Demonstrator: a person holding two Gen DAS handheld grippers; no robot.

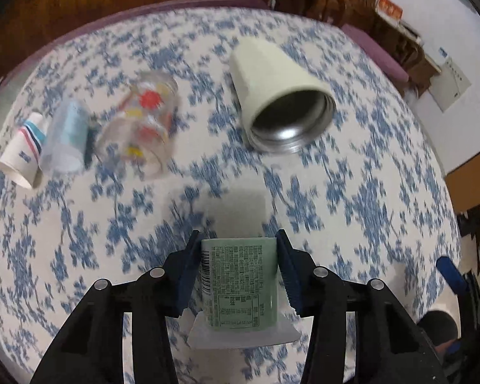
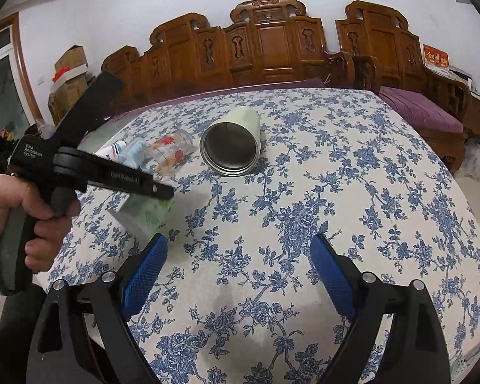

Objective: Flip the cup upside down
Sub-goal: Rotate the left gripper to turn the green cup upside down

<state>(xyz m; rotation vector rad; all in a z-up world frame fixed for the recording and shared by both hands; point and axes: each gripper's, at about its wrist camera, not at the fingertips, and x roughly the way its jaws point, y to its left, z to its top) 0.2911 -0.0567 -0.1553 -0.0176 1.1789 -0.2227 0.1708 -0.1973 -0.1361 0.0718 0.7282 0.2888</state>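
The left gripper [image 1: 238,268] is clamped on the green cup [image 1: 238,283], which sits squarely between its blue pads [image 1: 188,272], lifted above the tablecloth [image 1: 351,211]. The right gripper [image 2: 240,272] hangs with jaws spread wide and nothing between them, the cup off to its left.

The cup [image 1: 238,284] is pale green with a white rim flange and a printed label of small text and a table. It is held clear of the flowered tablecloth [image 1: 351,192], lying sideways along the view, its rim end towards the camera.
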